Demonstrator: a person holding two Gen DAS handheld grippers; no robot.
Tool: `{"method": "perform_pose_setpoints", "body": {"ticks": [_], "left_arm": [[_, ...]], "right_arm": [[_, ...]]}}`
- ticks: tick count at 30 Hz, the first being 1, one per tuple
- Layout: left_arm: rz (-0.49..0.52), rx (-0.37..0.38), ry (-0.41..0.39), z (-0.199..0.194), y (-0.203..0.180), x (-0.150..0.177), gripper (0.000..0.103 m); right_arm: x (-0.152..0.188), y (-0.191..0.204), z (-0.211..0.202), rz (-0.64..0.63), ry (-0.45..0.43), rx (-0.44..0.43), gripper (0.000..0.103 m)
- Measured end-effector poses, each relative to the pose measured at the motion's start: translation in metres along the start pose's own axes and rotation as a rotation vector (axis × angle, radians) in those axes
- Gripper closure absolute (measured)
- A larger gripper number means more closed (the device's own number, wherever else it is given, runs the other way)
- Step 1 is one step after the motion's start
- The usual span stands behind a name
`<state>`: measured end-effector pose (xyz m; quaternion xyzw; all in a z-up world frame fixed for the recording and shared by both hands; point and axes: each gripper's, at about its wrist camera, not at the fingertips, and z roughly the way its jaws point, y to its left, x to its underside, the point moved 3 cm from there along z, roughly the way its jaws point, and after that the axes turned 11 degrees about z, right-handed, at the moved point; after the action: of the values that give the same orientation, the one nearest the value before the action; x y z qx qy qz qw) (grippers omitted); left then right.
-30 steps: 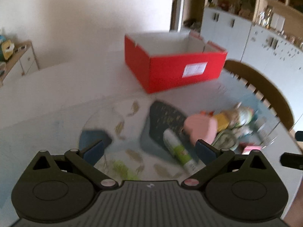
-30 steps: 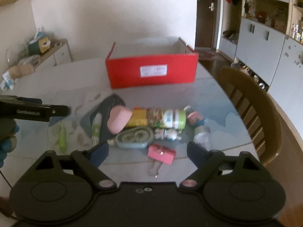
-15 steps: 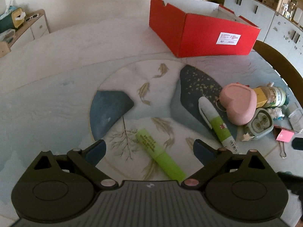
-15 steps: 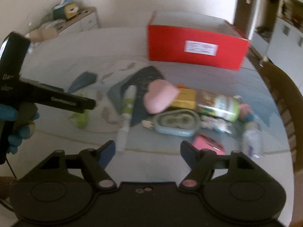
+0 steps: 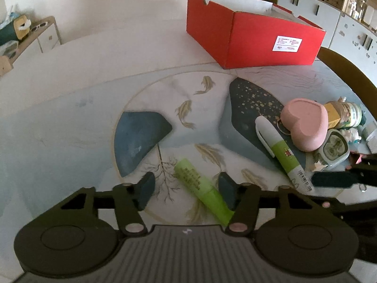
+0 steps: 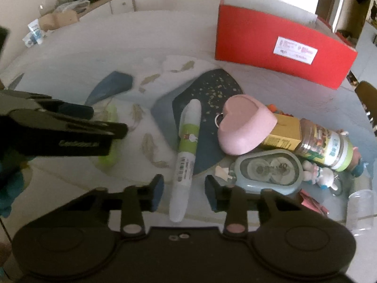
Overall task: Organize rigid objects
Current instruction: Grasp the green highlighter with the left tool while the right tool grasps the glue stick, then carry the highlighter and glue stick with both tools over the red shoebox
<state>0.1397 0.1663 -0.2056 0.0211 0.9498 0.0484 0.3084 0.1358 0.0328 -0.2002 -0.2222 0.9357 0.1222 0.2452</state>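
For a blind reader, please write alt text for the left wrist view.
The left gripper is closing its fingers around a green highlighter lying on a patterned table. To the right lie a white-green marker, a pink heart box and other clutter; a red box stands behind.

Upper right of the frame, a bright red box [image 5: 256, 35] bears a white label. The counter [image 5: 70, 99] is pale grey-blue, printed with gold fish and dark blue shapes. A lime-green highlighter [image 5: 200, 193], a white-and-green pen [image 5: 280, 151], a pink heart [image 5: 304, 125], a yellow-lidded jar [image 5: 341, 115].
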Motion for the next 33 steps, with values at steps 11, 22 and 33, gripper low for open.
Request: {"method": "perform_pose_setpoints", "body": {"ticks": [11, 22, 33], "left_arm": [[0.007, 0.032, -0.025, -0.002, 0.004, 0.000, 0.087], [-0.026, 0.089, -0.021, -0.015, 0.015, -0.012, 0.087], [-0.043, 0.134, -0.046, -0.044, 0.022, -0.047, 0.087]], "right_arm": [[-0.016, 0.007, 0.013, 0.004, -0.015, 0.015, 0.087], [-0.030, 0.014, -0.010, 0.051, -0.059, 0.013, 0.087], [-0.053, 0.009, -0.050, 0.061, -0.131, -0.017, 0.087]]}}
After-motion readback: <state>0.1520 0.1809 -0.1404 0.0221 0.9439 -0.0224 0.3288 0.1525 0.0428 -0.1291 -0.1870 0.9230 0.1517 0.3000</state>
